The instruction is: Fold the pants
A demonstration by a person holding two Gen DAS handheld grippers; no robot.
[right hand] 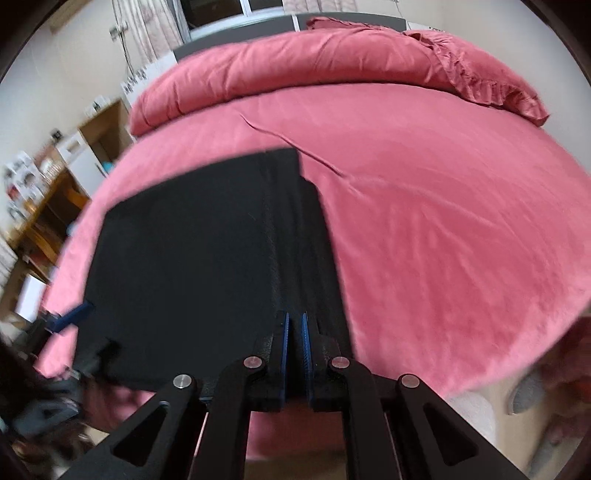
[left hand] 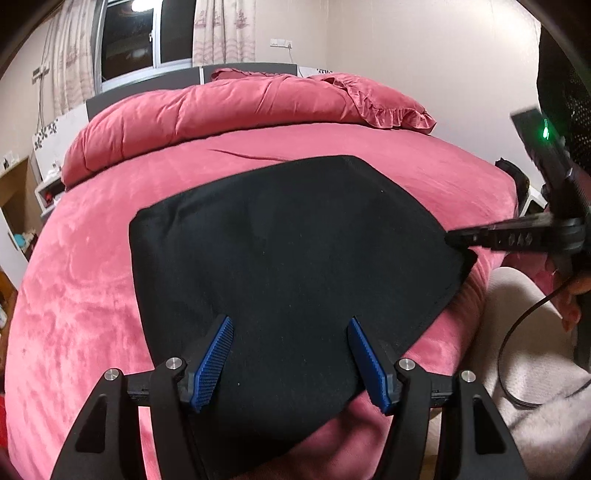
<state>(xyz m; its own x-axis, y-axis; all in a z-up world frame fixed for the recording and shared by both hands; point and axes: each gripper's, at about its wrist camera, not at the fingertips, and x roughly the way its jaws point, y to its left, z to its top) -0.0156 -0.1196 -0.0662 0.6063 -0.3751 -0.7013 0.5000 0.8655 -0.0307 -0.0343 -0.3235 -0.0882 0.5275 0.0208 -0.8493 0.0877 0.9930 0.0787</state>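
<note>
Pink bedding covers the bed (left hand: 92, 258), with a rolled pink quilt (left hand: 207, 110) and a frilled pillow (left hand: 380, 99) along the far side below a dark window (left hand: 129, 37) and pale curtains (left hand: 221, 29). On the near part of the bed we see the black pants (left hand: 288, 251), folded into a broad flat block whose near edge reaches the mattress edge.

Our left gripper (left hand: 291, 360) hovers over the near edge of the pants with its jaws spread wide and nothing between the blue pads (left hand: 214, 362).

Our right gripper (right hand: 294, 350) sits at the right edge of the pants, where the folded layers form long ridges. Its jaws stand almost together, leaving only a thin slit, and dark cloth shows in that slit; we cannot tell whether they pinch it. A black cable (left hand: 517, 332) hangs at the near right.
</note>
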